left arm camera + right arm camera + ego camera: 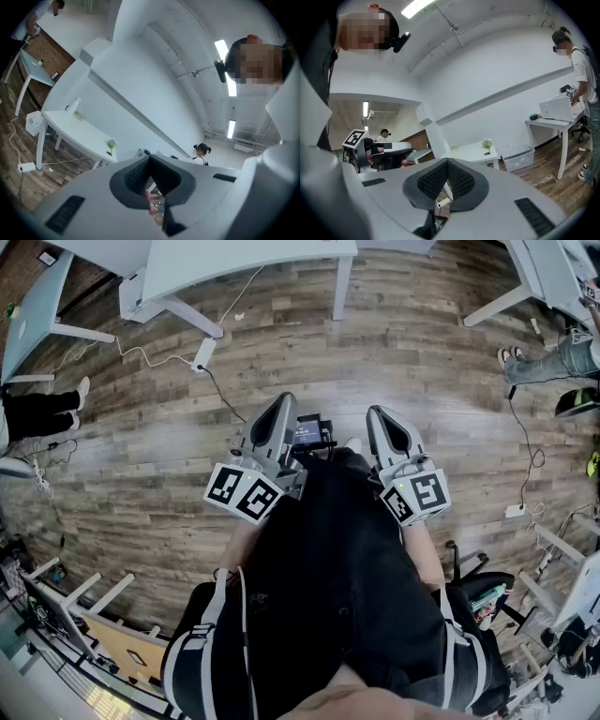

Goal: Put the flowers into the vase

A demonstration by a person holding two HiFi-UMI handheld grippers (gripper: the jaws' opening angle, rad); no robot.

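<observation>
A small green and white bunch of flowers stands far off on a long white table in the left gripper view. The right gripper view shows the same flowers on that table. No vase can be made out at this distance. Both grippers are held side by side at waist height over the wooden floor, far from the table. My left gripper has its jaws together with nothing between them. My right gripper is likewise shut and empty, its pads meeting at the tip.
White tables line the far side of the wooden floor, with a power strip and cables beneath. Another strip lies at the right. A storage box sits under the flower table. People stand at the room's edges, one at a desk.
</observation>
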